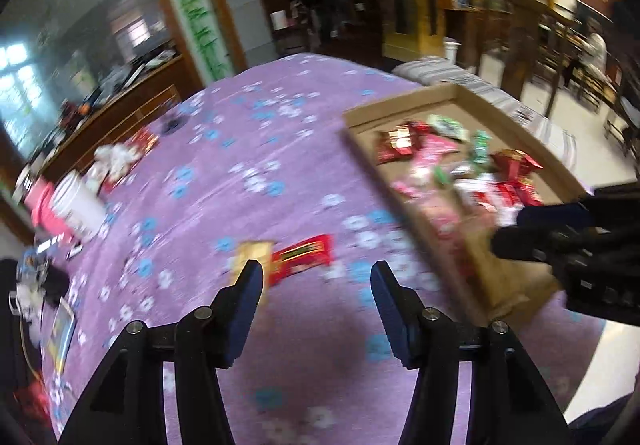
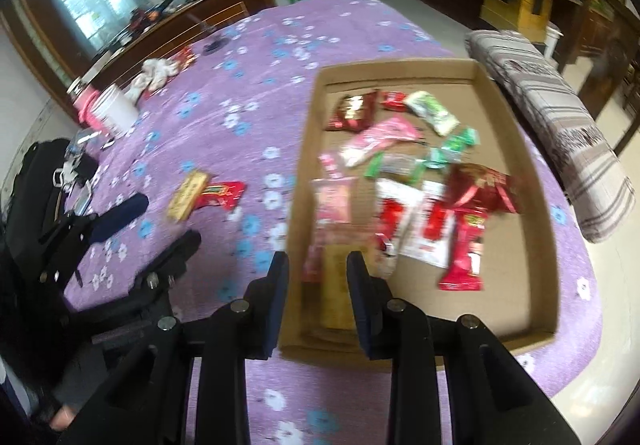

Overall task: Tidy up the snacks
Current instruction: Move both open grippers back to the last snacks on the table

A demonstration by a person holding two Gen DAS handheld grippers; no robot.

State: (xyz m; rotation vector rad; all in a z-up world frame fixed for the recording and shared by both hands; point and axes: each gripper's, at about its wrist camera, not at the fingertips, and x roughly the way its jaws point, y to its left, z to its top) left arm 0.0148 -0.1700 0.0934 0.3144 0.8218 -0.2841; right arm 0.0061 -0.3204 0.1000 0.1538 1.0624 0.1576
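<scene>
Right gripper [image 2: 318, 269]: fingers moderately parted, holding nothing; they straddle the near left wall of the box, one finger outside over the cloth, the other over the box floor.
Left gripper [image 1: 316, 277]: fingers spread wide, empty, hovering above the cloth just short of the two loose snacks.
Cardboard box [image 2: 516, 149]: shallow open tray lying flat on the right side of the table.
Box contents: a scattered pile of snack packets. A dark red packet [image 2: 352, 111] and a pale green packet [image 2: 432, 113] lie at the far end; a pink packet [image 2: 380, 141] and small green wrappers sit in the middle; a red-and-white packet [image 2: 466, 253] and a pink pouch [image 2: 334, 201] lie nearer. Blur hides the labels.
Loose snacks: a yellow packet [image 2: 188, 193] and a red packet [image 2: 222, 195] lie touching each other on the cloth, left of the box and apart from it.
Tablecloth [image 2: 248, 93]: purple with white and blue flowers.
White cup [image 2: 118, 111]: stands at the far left of the table.
Striped cushion [image 2: 556, 125]: lies along the right edge, beside the box.
</scene>
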